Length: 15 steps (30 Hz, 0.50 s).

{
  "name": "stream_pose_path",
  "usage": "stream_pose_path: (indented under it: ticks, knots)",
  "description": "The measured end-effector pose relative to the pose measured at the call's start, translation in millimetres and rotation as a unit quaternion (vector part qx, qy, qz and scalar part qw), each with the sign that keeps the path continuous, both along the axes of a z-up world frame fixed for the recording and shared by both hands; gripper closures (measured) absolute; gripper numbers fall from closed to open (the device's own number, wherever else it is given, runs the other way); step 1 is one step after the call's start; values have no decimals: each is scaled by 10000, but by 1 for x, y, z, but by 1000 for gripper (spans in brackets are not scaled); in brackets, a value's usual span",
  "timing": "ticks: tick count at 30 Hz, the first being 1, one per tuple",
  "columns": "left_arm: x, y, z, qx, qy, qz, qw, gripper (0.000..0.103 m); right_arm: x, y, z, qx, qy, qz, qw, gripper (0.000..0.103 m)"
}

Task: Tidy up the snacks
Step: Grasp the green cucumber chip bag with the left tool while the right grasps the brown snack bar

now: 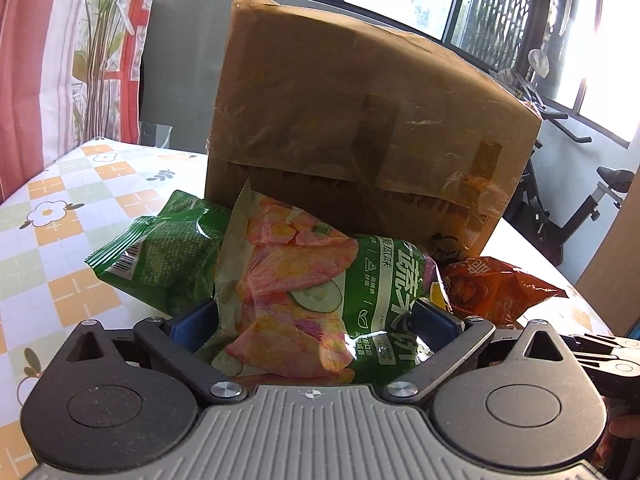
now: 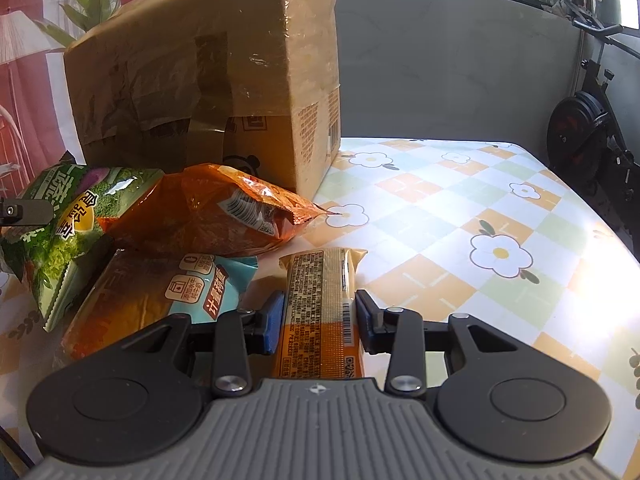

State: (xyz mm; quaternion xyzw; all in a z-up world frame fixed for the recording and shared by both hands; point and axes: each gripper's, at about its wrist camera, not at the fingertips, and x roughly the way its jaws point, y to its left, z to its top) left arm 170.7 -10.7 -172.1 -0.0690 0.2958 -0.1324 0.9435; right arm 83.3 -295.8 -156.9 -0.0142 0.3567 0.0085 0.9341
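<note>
Both grippers engage snacks in front of the taped cardboard box (image 2: 208, 80) on the floral tablecloth (image 2: 460, 208). The left gripper (image 1: 316, 316) holds its blue pads set wide against the puffy vegetable-chip bag (image 1: 296, 292); firm grip cannot be confirmed. Risk: the air-filled film may slip out or crush the chips if squeezed hard. The right gripper (image 2: 318, 320), low and level, is narrowed around the slim orange bar packet (image 2: 320, 300); a pinch near one end may let it pivot. The neighbouring orange bag (image 2: 212, 208) and teal-cornered packet (image 2: 160, 292) could be dragged along.
</note>
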Motion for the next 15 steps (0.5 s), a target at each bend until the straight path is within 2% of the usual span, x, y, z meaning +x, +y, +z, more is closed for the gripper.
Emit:
stream_pose_path:
  ticks: [3,9,15]
  knots:
    - [1,0,-2,-97,88,-47,9999,0,1,0,-1,-9,19,11,10000,64]
    - [-3,-9,-8,31,342,-385,9987,0,1,1,-2,-13,32,21,10000,64]
    - [-19,-11,2,185,-77,-717,9972,30,2,1,-2,-10,31,32,10000,64]
